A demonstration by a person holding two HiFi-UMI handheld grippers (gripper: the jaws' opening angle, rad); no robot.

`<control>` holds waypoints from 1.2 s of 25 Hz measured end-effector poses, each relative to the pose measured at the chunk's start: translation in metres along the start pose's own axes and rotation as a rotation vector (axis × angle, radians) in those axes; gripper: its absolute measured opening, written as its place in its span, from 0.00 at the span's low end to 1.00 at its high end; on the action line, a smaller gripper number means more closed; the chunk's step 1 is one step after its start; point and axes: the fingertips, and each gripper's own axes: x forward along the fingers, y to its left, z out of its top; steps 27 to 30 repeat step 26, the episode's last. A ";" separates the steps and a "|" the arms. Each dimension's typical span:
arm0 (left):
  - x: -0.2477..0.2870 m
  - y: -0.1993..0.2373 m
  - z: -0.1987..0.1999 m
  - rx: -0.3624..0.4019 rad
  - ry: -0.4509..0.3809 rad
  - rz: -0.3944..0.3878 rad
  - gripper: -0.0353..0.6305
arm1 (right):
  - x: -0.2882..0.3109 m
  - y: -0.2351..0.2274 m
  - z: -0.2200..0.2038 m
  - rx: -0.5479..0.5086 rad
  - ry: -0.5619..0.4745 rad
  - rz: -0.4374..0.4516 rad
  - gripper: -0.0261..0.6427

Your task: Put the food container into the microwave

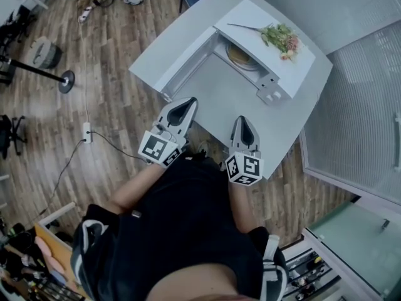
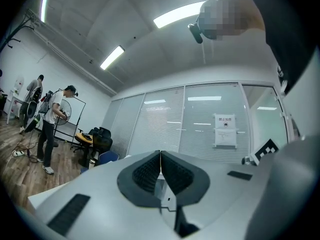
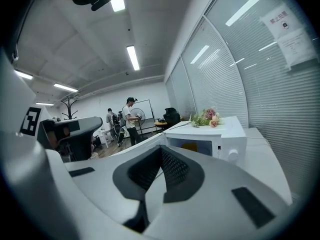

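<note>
A white microwave (image 1: 285,64) stands at the far end of the grey table (image 1: 301,121), its door (image 1: 186,60) swung open to the left. Inside the cavity lies a round yellowish container (image 1: 241,56), also visible through the microwave's (image 3: 220,134) opening in the right gripper view as a yellow patch (image 3: 189,146). Both grippers hover at the table's near edge, well short of the microwave. My left gripper (image 1: 187,103) (image 2: 160,154) is shut with nothing in it. My right gripper (image 1: 243,121) (image 3: 161,149) is shut and empty too.
A sprig of flowers (image 1: 281,37) lies on the microwave's top. A glass partition (image 1: 363,105) runs along the right. A fan stand (image 1: 66,80) and a power cable (image 1: 88,133) are on the wooden floor at left. People (image 3: 131,119) stand far back in the room.
</note>
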 end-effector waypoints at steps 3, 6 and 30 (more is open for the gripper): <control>-0.003 0.002 -0.001 -0.009 0.001 -0.007 0.09 | 0.001 0.009 0.000 -0.014 -0.004 0.006 0.08; -0.007 0.005 0.003 -0.004 -0.004 -0.010 0.09 | 0.000 0.014 0.001 -0.013 -0.010 -0.002 0.08; -0.002 0.014 0.005 -0.005 -0.004 -0.030 0.09 | 0.007 0.008 0.001 -0.005 -0.020 -0.052 0.08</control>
